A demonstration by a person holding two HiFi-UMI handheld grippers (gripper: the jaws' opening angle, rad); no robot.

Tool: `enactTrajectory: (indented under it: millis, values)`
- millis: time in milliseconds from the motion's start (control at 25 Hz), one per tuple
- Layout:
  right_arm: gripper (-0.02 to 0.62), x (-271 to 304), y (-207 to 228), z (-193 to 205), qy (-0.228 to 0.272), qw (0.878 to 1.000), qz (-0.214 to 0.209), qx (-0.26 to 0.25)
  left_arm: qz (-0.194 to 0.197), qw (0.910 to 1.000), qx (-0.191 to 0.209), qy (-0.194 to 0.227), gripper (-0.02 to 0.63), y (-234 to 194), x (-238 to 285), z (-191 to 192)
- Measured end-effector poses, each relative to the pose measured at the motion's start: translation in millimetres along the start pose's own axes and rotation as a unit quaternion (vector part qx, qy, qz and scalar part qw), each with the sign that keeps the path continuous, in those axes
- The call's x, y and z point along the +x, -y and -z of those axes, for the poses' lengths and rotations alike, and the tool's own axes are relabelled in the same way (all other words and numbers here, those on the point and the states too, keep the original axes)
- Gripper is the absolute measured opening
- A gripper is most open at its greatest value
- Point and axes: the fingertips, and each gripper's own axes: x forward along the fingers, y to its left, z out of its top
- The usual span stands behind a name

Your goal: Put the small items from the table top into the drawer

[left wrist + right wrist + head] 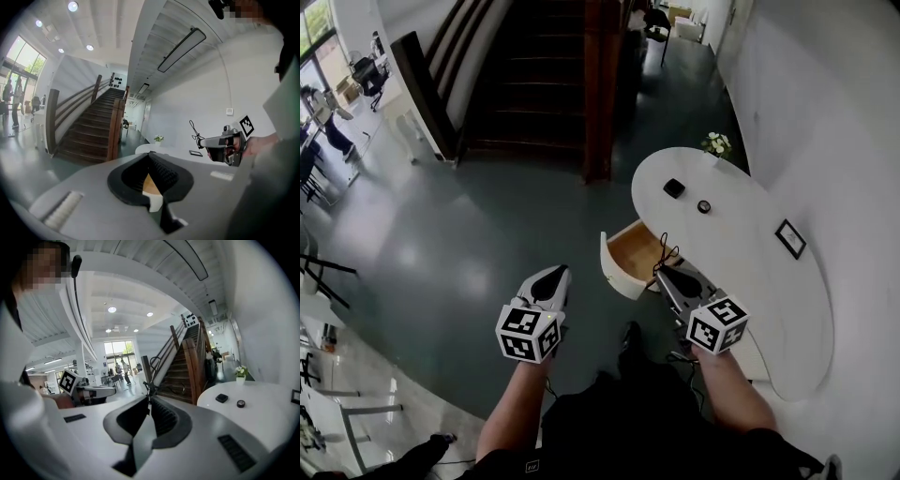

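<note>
A white oval table (741, 272) stands at the right, with its wooden drawer (613, 272) pulled open toward me. On the top lie a black square item (674, 187) and a small round black item (704, 206), both also in the right gripper view: square item (221, 398), round item (240, 403). My right gripper (666, 273) hovers over the drawer's near edge, shut on a thin black cord (666, 252) that loops up from its tips. My left gripper (551, 281) hangs shut and empty over the floor, left of the drawer.
A framed picture (790, 238) lies on the table's right side and a small vase of flowers (717, 143) at its far end. A dark wooden staircase (534, 75) rises beyond the grey floor. People and desks are far off at the left.
</note>
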Motion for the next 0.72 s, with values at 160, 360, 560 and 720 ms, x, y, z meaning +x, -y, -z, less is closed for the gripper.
enactTrajectory:
  millis: [160, 360, 560, 720]
  values:
    - [0.034, 24, 22, -5, -0.003, 1.000, -0.012, 0.001, -0.015, 0.9999, -0.003, -0.004, 0.011, -14, 20, -3]
    - [0.035, 57, 62, -4, -0.014, 0.999, -0.029, 0.013, -0.026, 0.9995, -0.008, -0.019, 0.011, -26, 63, -5]
    - [0.035, 88, 97, 3, -0.035, 0.998, -0.048, 0.022, -0.035, 0.9986, -0.011, -0.039, 0.011, -35, 110, -8]
    - [0.034, 107, 123, 11, -0.051, 0.996, -0.063, 0.028, -0.035, 0.9978, -0.009, -0.056, 0.011, -33, 145, -8]
